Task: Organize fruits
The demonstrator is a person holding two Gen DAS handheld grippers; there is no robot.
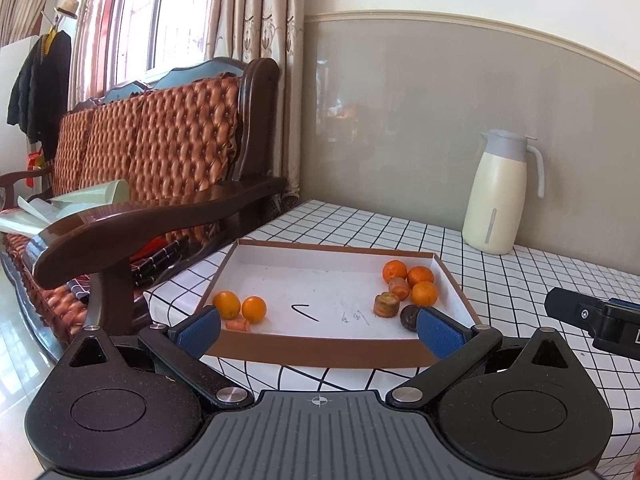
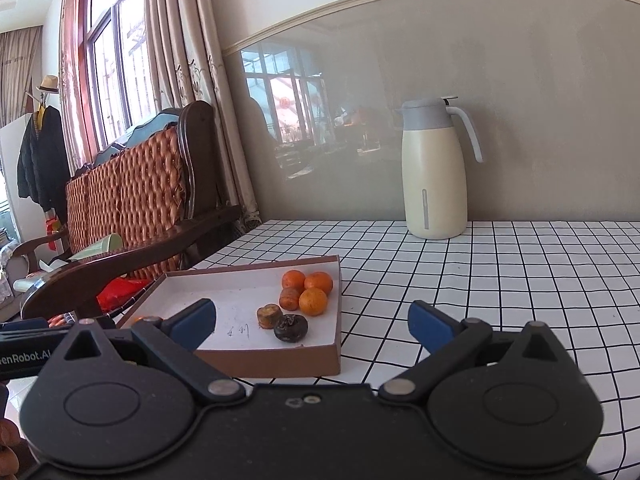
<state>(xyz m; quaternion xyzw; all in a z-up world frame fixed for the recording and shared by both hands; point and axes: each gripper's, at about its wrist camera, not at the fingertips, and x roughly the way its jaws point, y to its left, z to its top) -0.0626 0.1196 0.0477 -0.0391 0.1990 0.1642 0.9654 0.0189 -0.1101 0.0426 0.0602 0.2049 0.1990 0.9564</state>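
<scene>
A shallow brown cardboard tray (image 1: 320, 354) (image 2: 280, 362) with a white floor lies on the checked tablecloth. At its right end sit three oranges (image 1: 424, 293) (image 2: 313, 301), two carrot chunks (image 1: 386, 304) (image 2: 268, 316) and a dark wrinkled fruit (image 1: 410, 317) (image 2: 291, 327). Near its left corner lie two more oranges (image 1: 253, 309) and a small carrot piece (image 1: 237, 324). My left gripper (image 1: 320, 330) stands open before the tray's near wall, holding nothing. Open and empty too, my right gripper (image 2: 312, 322) hangs over the tray's right corner.
A cream and grey thermos jug (image 1: 498, 194) (image 2: 435, 170) stands by the wall at the back of the table (image 2: 500, 280). A wooden sofa (image 1: 160, 168) with quilted orange cushions adjoins the table's left edge. The right gripper's body (image 1: 596, 316) shows at the right.
</scene>
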